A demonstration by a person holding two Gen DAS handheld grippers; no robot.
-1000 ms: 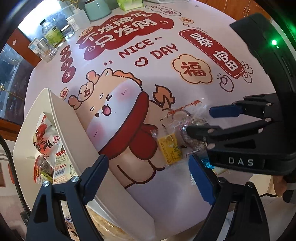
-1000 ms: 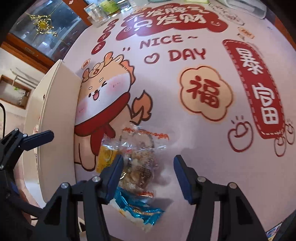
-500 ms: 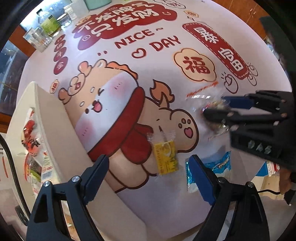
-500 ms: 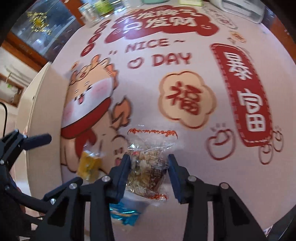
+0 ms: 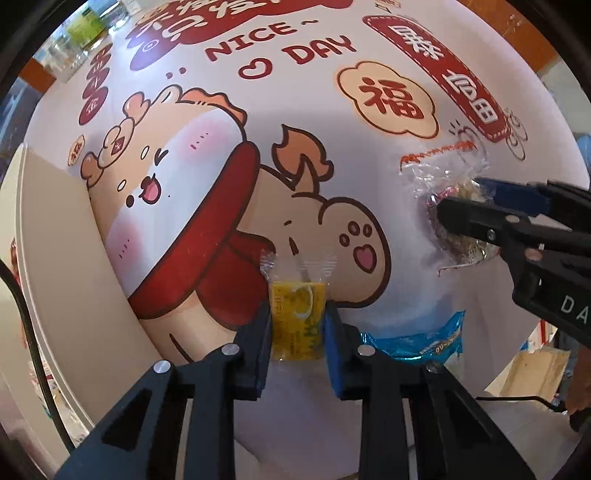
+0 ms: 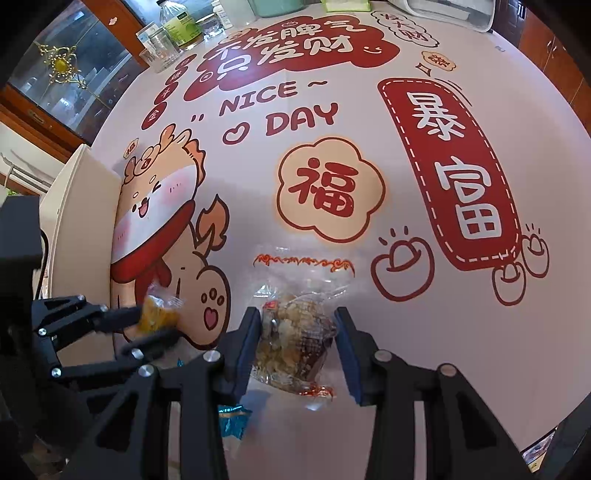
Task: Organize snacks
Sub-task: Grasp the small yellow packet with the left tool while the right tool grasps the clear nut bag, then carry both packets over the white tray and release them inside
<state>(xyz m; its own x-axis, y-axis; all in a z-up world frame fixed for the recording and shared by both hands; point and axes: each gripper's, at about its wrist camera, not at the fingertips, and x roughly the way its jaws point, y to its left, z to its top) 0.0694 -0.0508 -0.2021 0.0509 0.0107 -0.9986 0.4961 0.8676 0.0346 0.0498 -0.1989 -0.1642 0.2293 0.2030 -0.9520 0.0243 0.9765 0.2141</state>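
In the left wrist view my left gripper [image 5: 297,326] points straight down at the table, its jaws closing with the pads pressed on both sides of a small yellow snack packet [image 5: 297,295]. From the right wrist view the same yellow packet [image 6: 159,314] shows in the left gripper [image 6: 149,326]. My right gripper [image 6: 298,321] is shut on a clear packet of brown crunchy snack [image 6: 291,347], which the left wrist view shows as the clear packet [image 5: 443,166] at the right gripper [image 5: 458,194]. A blue snack packet [image 5: 417,343] lies loose on the table between the two grippers.
A white storage box [image 5: 62,240] stands along the table's left side, also seen as the white box [image 6: 81,206]. Bottles [image 6: 181,26] and glass cups [image 6: 159,48] stand at the far edge. The tablecloth [image 6: 332,192] has red and beige cartoon print.
My left gripper came down over the yellow packet and closed on it. My right gripper closed on the clear packet and drew it to the right, away from the other two packets.
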